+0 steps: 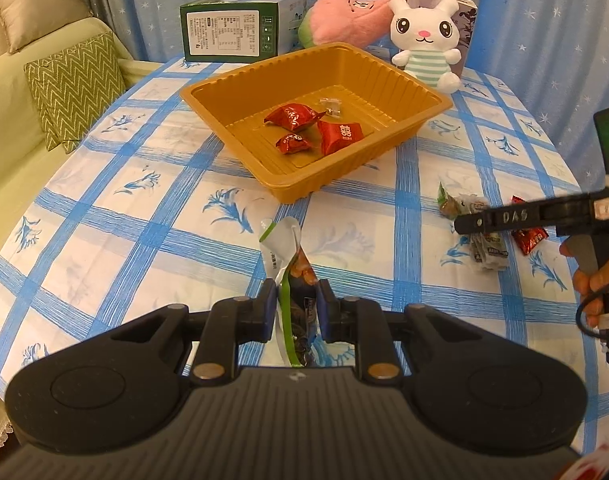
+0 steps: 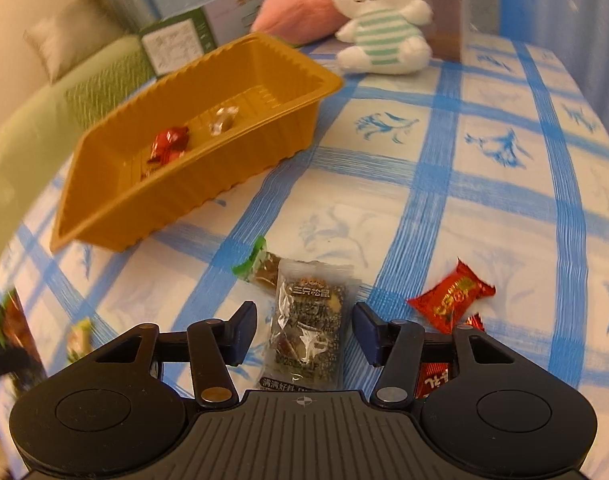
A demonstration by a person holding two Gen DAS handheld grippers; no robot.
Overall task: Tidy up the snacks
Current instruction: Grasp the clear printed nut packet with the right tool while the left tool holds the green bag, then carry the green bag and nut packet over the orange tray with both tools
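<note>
My left gripper (image 1: 295,304) is shut on a green and white snack packet (image 1: 290,264) and holds it above the tablecloth, in front of the orange tray (image 1: 388,148). The tray holds three red candies (image 1: 300,128) and a clear wrapper (image 1: 330,105). My right gripper (image 2: 304,334) is open, its fingers on either side of a clear sesame snack packet (image 2: 306,328) lying on the table. A green-ended snack (image 2: 256,264) lies just beyond that packet, and a red candy (image 2: 450,298) lies to its right. The right gripper also shows in the left wrist view (image 1: 468,224).
A white bunny plush (image 1: 424,40), a pink plush (image 1: 344,12) and a green box (image 1: 232,30) stand behind the tray. A sofa with cushions (image 1: 72,88) is left of the table. Another red candy (image 2: 432,376) lies under my right gripper.
</note>
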